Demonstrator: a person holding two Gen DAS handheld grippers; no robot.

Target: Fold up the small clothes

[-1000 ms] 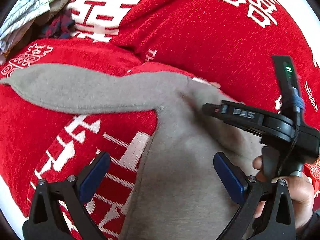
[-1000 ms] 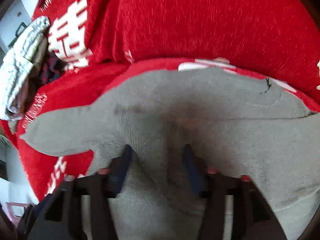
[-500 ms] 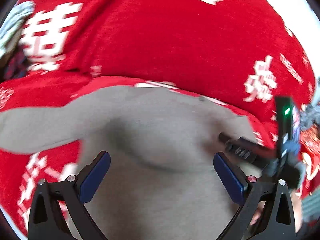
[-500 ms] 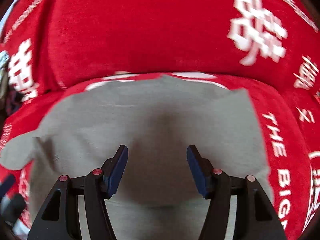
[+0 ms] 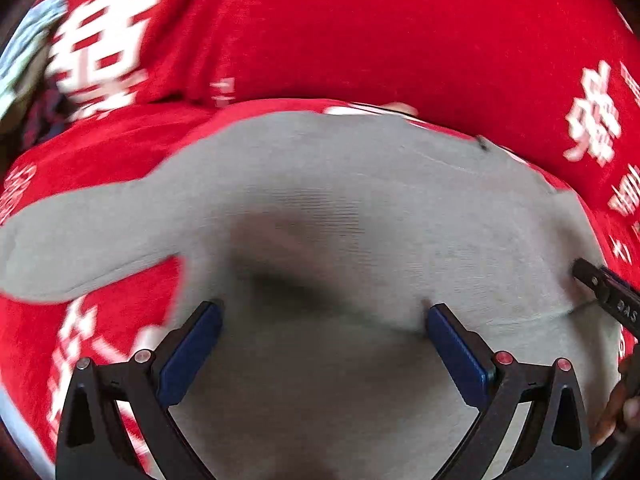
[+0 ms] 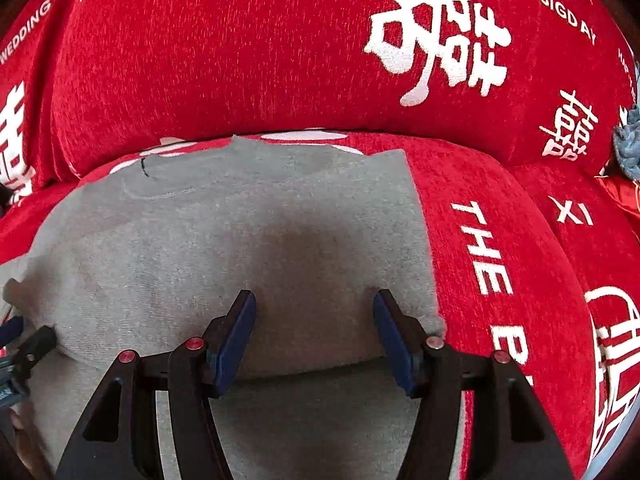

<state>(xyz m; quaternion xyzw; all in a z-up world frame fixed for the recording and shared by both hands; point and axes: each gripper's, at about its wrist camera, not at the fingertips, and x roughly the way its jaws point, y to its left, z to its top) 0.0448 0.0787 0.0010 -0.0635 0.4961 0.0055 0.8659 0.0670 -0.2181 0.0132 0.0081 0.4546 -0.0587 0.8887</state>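
Note:
A small grey sweater (image 5: 360, 208) lies flat on the red sofa seat, its left sleeve (image 5: 72, 248) stretched out to the left. In the right wrist view the sweater (image 6: 240, 224) ends in a straight right edge, and a fold line crosses just below the fingertips. My left gripper (image 5: 320, 316) hovers open over the sweater's body, with nothing between its blue pads. My right gripper (image 6: 314, 304) also stands open, low over the cloth near the right edge and pinching nothing. Each gripper shows at the edge of the other's view: the right gripper (image 5: 608, 292) and the left gripper (image 6: 24, 348).
The red sofa cover (image 6: 500, 240) with white lettering spreads all around, and the backrest (image 5: 360, 32) rises behind the sweater. A pile of other clothes (image 5: 24, 60) sits at the far left. A grey-blue cloth (image 6: 628, 140) lies at the right end.
Both grippers have swung to the right across the sweater: the left from the sleeve side to over the body, the right to near the straight right edge. Both sets of jaws stay apart.

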